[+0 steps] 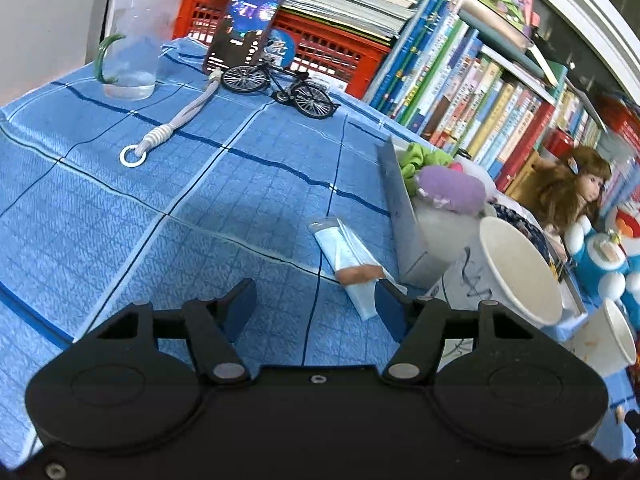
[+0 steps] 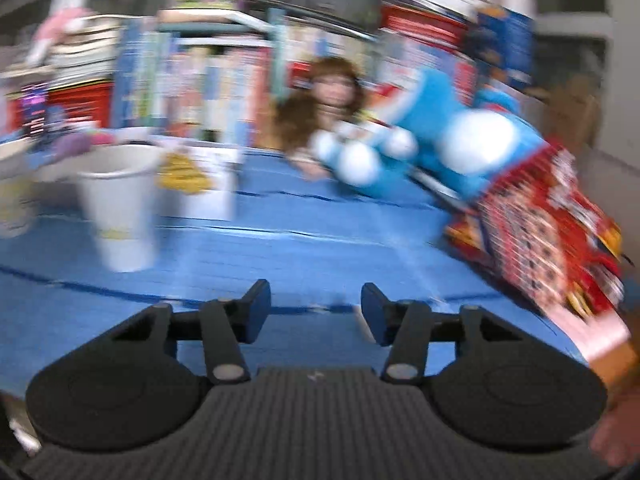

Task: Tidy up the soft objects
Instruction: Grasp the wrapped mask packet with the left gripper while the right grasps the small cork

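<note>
A blue checked tablecloth [image 1: 168, 184] fronts crowded bookshelves; toward its right edge a packaged face mask [image 1: 346, 258] lies just beside a white box [image 1: 404, 216] of soft toys. The left gripper [image 1: 316, 300] and right gripper [image 2: 316, 310] both stand parted and empty. The step in hand looks like reaching for the mask, so next the left gripper likely needs to straddle it and close.

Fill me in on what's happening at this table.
A person is sorting soft things with a hand-held gripper in each hand. The left hand-held gripper is open and empty above the blue tablecloth, next to a packaged face mask. A white box already holds a purple plush and green fabric. The right hand-held gripper is also open and empty; its view is blurred.
</note>
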